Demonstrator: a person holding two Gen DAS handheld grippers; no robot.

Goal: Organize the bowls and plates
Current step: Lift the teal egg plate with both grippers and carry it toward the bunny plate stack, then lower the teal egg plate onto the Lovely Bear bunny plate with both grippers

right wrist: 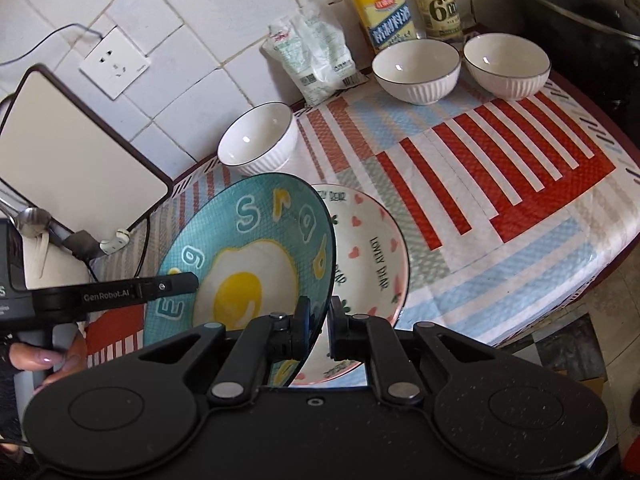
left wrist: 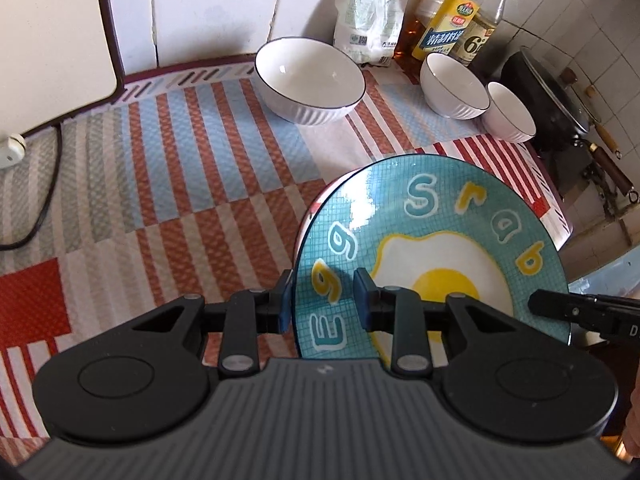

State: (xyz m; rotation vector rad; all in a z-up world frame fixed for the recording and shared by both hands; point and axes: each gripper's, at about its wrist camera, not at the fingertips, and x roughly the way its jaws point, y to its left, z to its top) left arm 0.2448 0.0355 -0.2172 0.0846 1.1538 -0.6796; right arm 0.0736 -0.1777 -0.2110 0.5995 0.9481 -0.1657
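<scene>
Each camera sits just behind its own fingers and looks forward and down over the striped cloth (left wrist: 180, 168) toward the tiled wall (left wrist: 208, 8). The left view faces the blue plate (left wrist: 420, 216) from its left rim, very near; the right view faces that plate (right wrist: 248, 240) from its right rim. Both share the plate, three white bowls, the bottles (right wrist: 384, 8) ahead, and each other's gripper.

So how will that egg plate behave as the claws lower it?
The egg plate looks glazed ceramic: rigid, probably slippery at the rim. Tilted over the heart-print plate, it may chip or clatter if released early.
</scene>
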